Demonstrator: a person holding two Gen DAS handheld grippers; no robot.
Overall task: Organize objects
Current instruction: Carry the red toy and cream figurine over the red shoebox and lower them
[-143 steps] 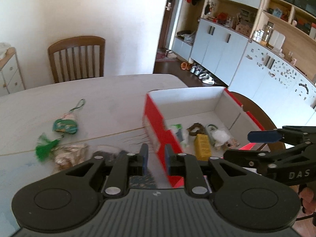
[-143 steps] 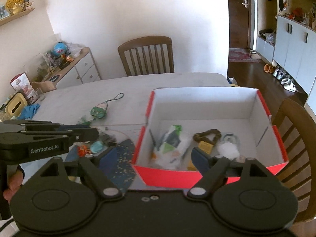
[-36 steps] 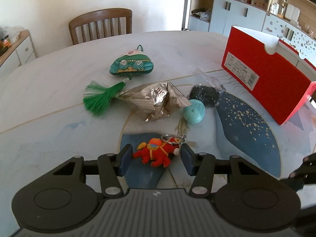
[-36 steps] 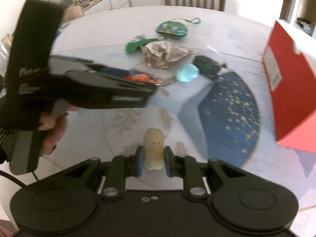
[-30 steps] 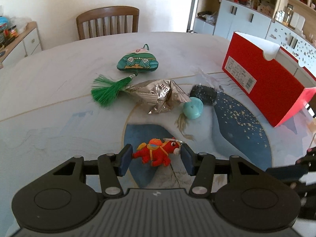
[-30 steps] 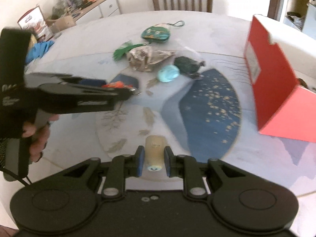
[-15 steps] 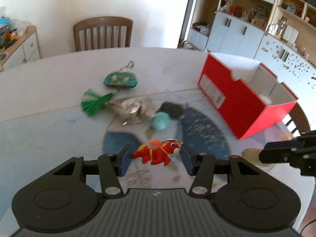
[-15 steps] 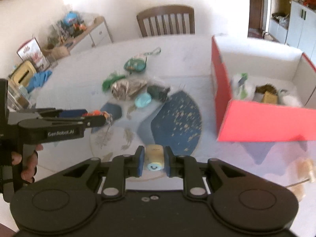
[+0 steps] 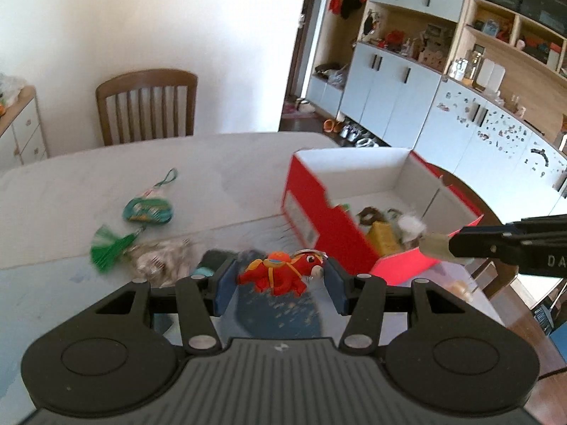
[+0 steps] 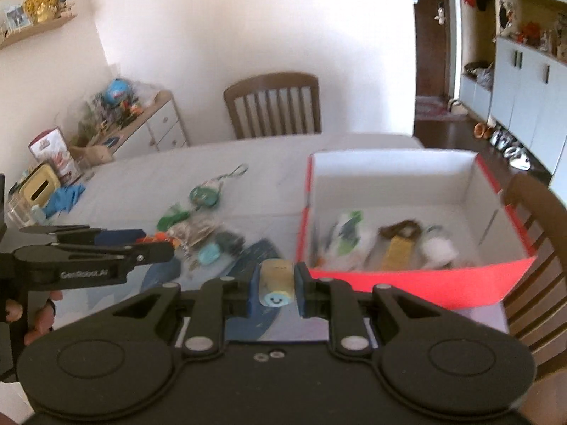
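My left gripper [image 9: 278, 285] is shut on a red toy keychain [image 9: 280, 272] and holds it above the table, left of the red box [image 9: 329, 223]. My right gripper [image 10: 275, 288] is shut on a small beige cylinder toy with a blue smiley end [image 10: 275, 285], just in front of the box's [image 10: 418, 283] near left corner. The box is open, white inside, with several small items in it. The right gripper also shows in the left wrist view [image 9: 439, 248], at the box's near corner.
On the table lie a green pouch with a cord [image 9: 148, 209], a green tassel [image 9: 106, 248], a silver foil packet [image 9: 159, 260], a teal round thing [image 10: 209, 255] and a dark pouch [image 10: 228, 240]. Wooden chairs stand behind [image 9: 147, 106] and at the right [image 10: 535, 219].
Both grippers have risen and moved right toward the red box, each keeping hold of its toy. The box now sits closer and its inside shows.
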